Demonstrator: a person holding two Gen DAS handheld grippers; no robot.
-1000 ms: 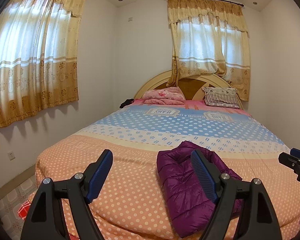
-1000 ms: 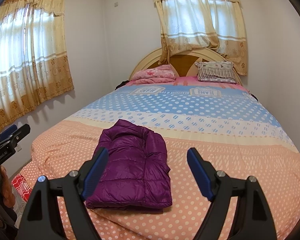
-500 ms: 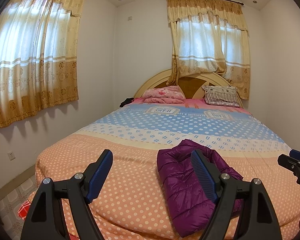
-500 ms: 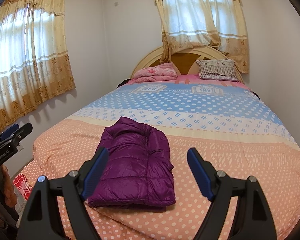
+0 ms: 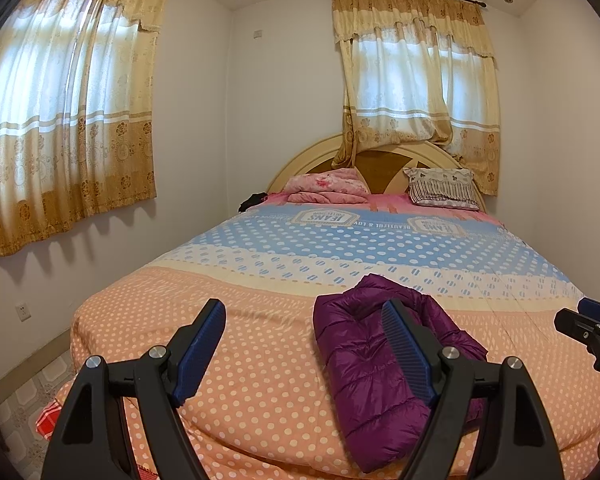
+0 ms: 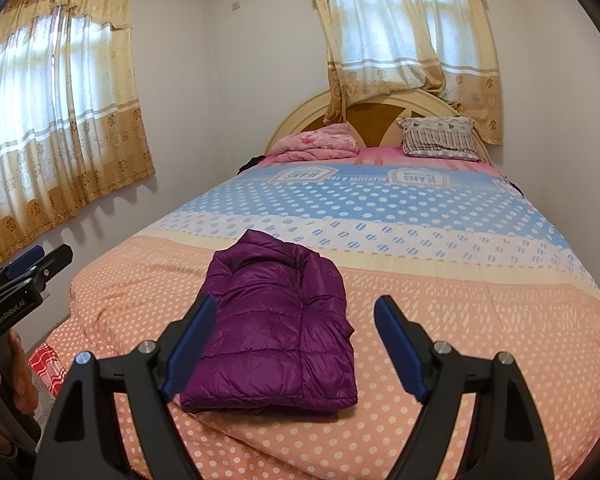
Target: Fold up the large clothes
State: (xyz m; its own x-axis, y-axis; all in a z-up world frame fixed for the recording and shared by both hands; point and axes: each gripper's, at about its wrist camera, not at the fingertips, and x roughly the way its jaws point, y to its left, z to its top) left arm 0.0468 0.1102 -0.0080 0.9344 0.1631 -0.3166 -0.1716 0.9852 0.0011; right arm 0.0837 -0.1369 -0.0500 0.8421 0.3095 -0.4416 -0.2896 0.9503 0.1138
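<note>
Jacket (image 6: pixel 276 328) singular, folded; two claws gaping.

Soft daylight glows through the curtained windows (image 5: pixel 416 76), bright but without glare. Curtain hems cast faint scalloped shadows on the wall (image 6: pixel 112 208). Both views are sharp; fisheye bends straight lines, with dark vignette at corners.
</note>
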